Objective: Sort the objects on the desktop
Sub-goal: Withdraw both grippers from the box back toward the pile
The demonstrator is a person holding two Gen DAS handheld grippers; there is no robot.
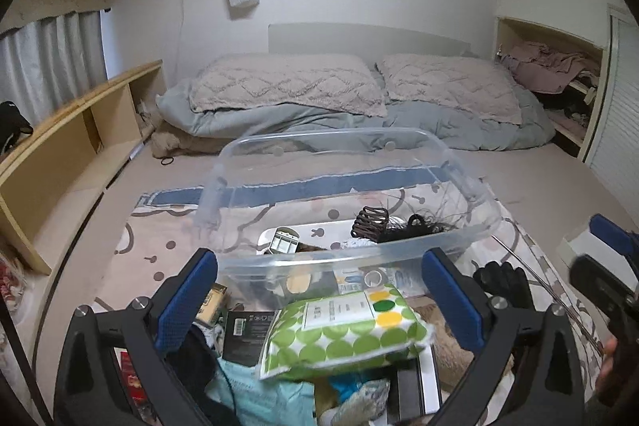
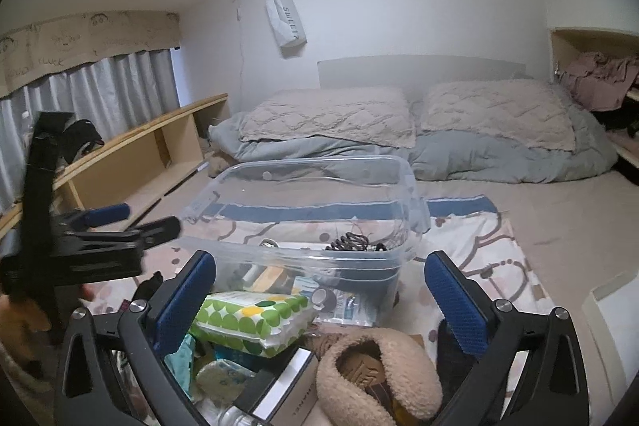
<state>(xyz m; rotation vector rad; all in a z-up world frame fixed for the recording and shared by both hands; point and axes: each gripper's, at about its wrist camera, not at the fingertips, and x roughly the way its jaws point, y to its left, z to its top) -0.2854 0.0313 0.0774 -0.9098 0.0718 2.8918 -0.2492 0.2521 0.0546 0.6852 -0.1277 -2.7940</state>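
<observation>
Both grippers hang over a messy pile on a bed. The left gripper [image 1: 319,290] has its jaws wide apart, and nothing is pinched between its blue pads [image 1: 187,290]. The right gripper [image 2: 319,292] also has its jaws wide apart and holds nothing.

A clear plastic box [image 1: 343,186] sits on a patterned blanket [image 1: 159,226], at 12 o'clock from both grippers. Inside the box, toward its 3 o'clock side, lie a brown hair clip [image 1: 369,218] and some dark hair ties [image 1: 419,224]. A small grey case [image 1: 284,240] lies in it toward 9 o'clock.

Just in front of the box, between the left gripper's fingers, a green dotted pack [image 1: 343,334] lies on top of the pile. In the right wrist view the same pack [image 2: 251,318] is at about 10 o'clock from the gap between the fingers, and a fluffy tan slipper [image 2: 371,370] lies at 5 o'clock. A white box [image 2: 291,382] lies just beside the slipper.

Two pillows [image 1: 287,86] rest far back against the wall.
</observation>
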